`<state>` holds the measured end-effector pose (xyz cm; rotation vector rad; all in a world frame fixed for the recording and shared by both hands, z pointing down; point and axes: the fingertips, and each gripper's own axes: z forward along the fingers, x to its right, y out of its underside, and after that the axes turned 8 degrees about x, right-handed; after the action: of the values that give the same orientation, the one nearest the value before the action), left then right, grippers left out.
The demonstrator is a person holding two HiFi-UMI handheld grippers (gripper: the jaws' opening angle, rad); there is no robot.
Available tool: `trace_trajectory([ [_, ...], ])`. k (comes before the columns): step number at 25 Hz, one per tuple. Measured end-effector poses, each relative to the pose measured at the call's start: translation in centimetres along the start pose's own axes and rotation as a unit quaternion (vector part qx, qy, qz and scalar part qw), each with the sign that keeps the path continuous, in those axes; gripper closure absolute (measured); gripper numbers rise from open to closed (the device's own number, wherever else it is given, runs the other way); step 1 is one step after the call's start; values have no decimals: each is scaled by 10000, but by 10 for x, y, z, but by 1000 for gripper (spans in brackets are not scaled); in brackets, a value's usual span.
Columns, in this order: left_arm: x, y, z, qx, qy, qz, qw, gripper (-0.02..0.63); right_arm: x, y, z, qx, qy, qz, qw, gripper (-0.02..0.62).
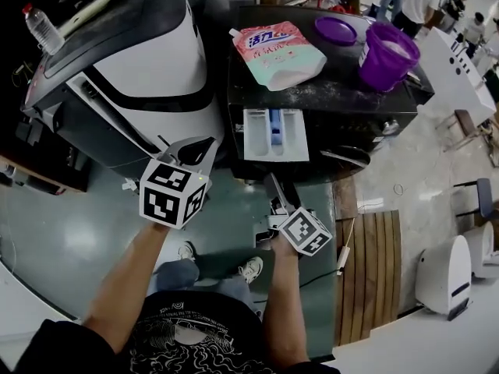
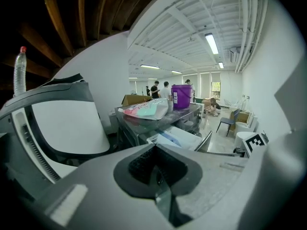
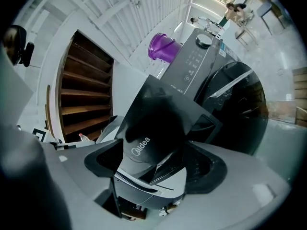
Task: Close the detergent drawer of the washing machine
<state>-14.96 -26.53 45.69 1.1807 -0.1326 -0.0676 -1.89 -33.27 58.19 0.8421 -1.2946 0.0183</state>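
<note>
The black washing machine (image 1: 335,92) stands ahead of me. Its white detergent drawer (image 1: 276,135) is pulled out from the front, with a blue compartment in the middle. In the left gripper view the drawer (image 2: 180,137) juts toward me beyond the jaws. My left gripper (image 1: 196,151) hangs left of the drawer and a little short of it, jaws together and empty (image 2: 156,169). My right gripper (image 1: 279,196) sits just below the drawer's front edge, pointing up at it. Its jaws stand wide apart with nothing between them (image 3: 158,176).
A pink detergent bag (image 1: 277,51), a purple bucket (image 1: 387,53) and its lid (image 1: 335,29) lie on the machine's top. A large black-and-white appliance (image 1: 132,61) with a water bottle (image 1: 43,28) stands at left. A wooden pallet (image 1: 374,263) lies on the floor at right.
</note>
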Motion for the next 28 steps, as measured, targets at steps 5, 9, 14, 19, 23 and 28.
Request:
trace_trajectory([
  [5,3,-3,-3,59,-115,-81,9999,604,0,-2,3,-42,-20,111,9999,201],
  [9,6,-3,-2,72,-153,-121,9998,606,-1,-1,4,-71,-48,251,9996,219],
  [14,5,-1,-4,50,-169,-131,9998,604,-1,0,4,-83,-72,343,9993,222],
  [19,1,1,-1,41,-125,-209,9997,604,-3,1,6,-51,-94,402,9991,224],
  [23,0,0,7,38,-1,-155,9999,604,-2,0,13,-17,-46,401,9992,227],
  [28,-5,-2,15,66,76,-194,9998,604,-4,-1,22,6,-90,436,9990,224],
])
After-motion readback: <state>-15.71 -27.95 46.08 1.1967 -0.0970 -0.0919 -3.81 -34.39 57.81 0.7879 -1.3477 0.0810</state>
